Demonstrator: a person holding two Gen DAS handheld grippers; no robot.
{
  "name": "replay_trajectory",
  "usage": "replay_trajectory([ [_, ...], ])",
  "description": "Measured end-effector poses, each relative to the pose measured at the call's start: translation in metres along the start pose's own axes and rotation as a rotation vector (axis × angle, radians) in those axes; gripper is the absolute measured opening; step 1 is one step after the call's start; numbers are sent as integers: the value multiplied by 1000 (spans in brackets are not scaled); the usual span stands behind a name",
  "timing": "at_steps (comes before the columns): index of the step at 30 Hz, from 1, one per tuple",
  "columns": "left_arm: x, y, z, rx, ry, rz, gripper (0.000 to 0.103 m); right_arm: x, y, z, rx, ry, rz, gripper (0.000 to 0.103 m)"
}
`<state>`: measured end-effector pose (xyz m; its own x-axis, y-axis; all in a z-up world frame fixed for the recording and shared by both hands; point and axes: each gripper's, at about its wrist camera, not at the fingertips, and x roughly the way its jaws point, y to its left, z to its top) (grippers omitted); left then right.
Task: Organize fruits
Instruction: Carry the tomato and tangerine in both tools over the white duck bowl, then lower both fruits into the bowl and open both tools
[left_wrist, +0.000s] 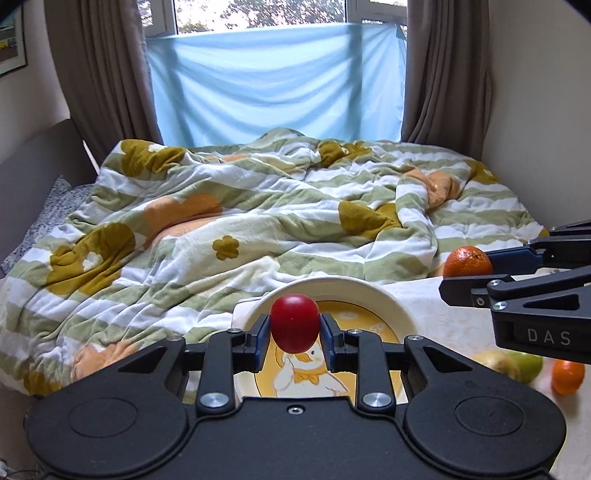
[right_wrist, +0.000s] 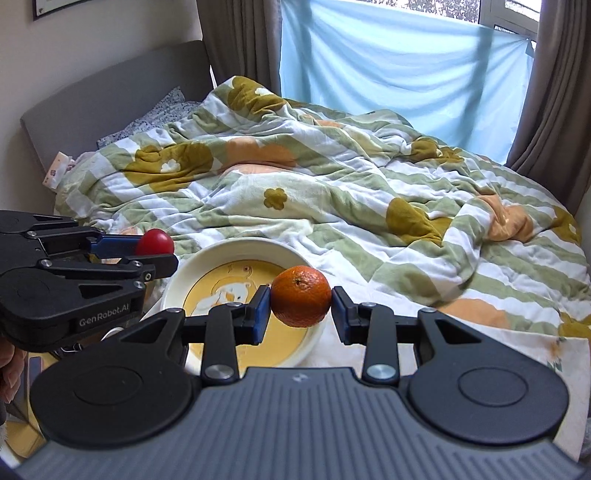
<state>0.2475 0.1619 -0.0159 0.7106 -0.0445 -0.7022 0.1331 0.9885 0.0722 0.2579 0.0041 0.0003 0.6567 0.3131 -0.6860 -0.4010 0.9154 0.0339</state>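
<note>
A: L tool (left_wrist: 294, 325) – what's it carrying?

B: It's clamping a small red fruit (left_wrist: 294, 322), looks like a cherry tomato or plum, can't tell which. Pads are pressing both sides, fruit hanging over the plate (left_wrist: 391, 301).

A: R tool (right_wrist: 301, 302)?

B: Gripping a mandarin (right_wrist: 301, 302). Left pad's touching it; right pad looks just shy of the peel in the R wrist view, but the fruit's sitting in mid-air, so I'm judging it held. It's hovering over the plate's near-right rim.

A: Plate contents?

B: Nothing lying in it as far as I'm seeing – yellow center w/ a duck print, cream rim, all bare. Plate's sitting on the worktop (left_wrist: 436, 306), edge toward the bed.

A: So progress?

B: Early, I'm guessing. Two fruits are being carried, none placed yet. L wrist view is also showing more left on the worktop to the right of the plate: a green-yellow fruit (left_wrist: 517, 363), blurred, maybe an apple, and another orange one (left_wrist: 568, 376) beside it.

A: Remaining?

B: Both held fruits are needing a set-down, prob. in the plate, then the two loose ones. Round fruit, so rolling is the risk on release.
</note>
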Motion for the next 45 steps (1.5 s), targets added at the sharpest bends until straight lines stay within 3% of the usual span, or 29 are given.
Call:
replay_trajectory([
  [11,86,16,12,77,93,-61,32,90,4,24,7,66,-3,51],
  [21,125,14,7,127,113,-108,33,114,-10,20,51,95,-42,51],
  [23,122,14,6,131,100,-104,55,115,-11,19,54,99,-46,51],
  [24,119,14,5,136,87,-91,86,115,-12,19,56,100,-47,51],
  [25,114,14,4,139,65,-73,103,115,-12,19,59,100,-46,51],
  [27,102,16,2,139,27,-72,103,116,-12,18,60,100,-45,51],
  [36,73,38,-7,71,43,-54,103,127,2,24,39,117,-6,51],
  [45,58,52,-17,68,38,-11,103,160,26,22,-22,146,45,51],
])
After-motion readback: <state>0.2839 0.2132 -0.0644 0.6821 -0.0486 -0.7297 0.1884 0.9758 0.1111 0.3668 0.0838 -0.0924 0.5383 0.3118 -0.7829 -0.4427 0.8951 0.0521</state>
